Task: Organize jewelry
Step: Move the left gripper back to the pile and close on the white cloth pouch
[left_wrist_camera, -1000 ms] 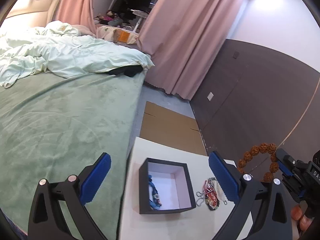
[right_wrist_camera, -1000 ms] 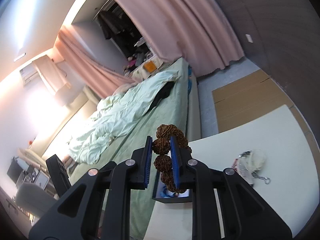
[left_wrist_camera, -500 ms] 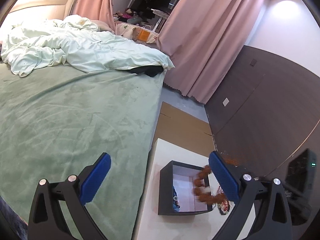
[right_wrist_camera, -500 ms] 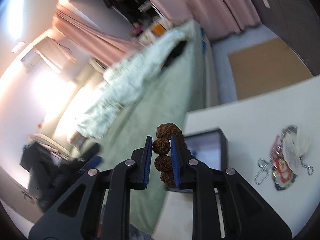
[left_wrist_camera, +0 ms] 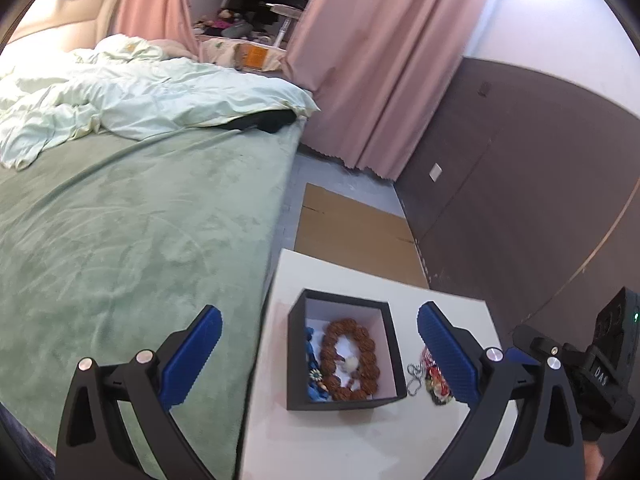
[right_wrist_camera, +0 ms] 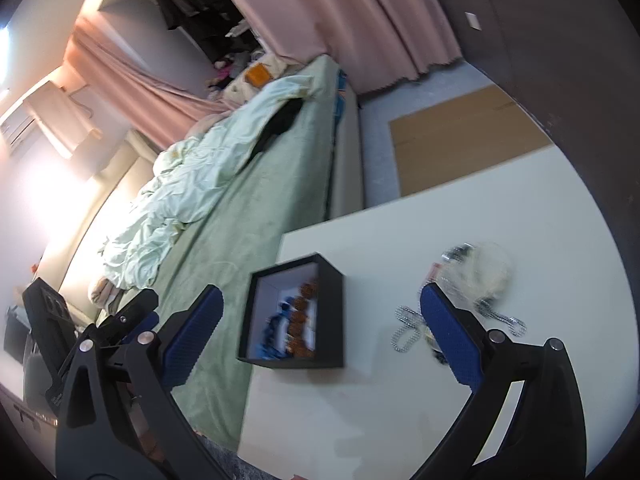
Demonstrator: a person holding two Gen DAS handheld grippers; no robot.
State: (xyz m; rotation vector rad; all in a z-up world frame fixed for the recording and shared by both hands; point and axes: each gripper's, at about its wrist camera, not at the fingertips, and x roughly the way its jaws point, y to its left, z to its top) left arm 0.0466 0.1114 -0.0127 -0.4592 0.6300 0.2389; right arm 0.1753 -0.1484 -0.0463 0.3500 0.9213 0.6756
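A black open box (left_wrist_camera: 297,360) with a white inside stands on the white table (left_wrist_camera: 360,440). In it lie a brown bead bracelet (left_wrist_camera: 362,336) and a blue piece of jewelry (left_wrist_camera: 311,336). The box (right_wrist_camera: 332,308) also shows in the right wrist view, with the brown beads (right_wrist_camera: 301,316) inside. My left gripper (left_wrist_camera: 320,356) is open and empty above the box. My right gripper (right_wrist_camera: 320,332) is open and empty, above the table near the box. A pile of loose jewelry (left_wrist_camera: 434,376) with a silver chain (right_wrist_camera: 406,326) lies right of the box.
A bed with a green blanket (left_wrist_camera: 120,240) runs along the table's left edge. Flat cardboard (left_wrist_camera: 352,236) lies on the floor beyond the table. A dark wall panel (left_wrist_camera: 520,200) stands at the right. Pink curtains (left_wrist_camera: 380,60) hang at the back.
My right gripper has opened and let go of the brown bead bracelet, which now lies in the box. The left gripper stayed open.
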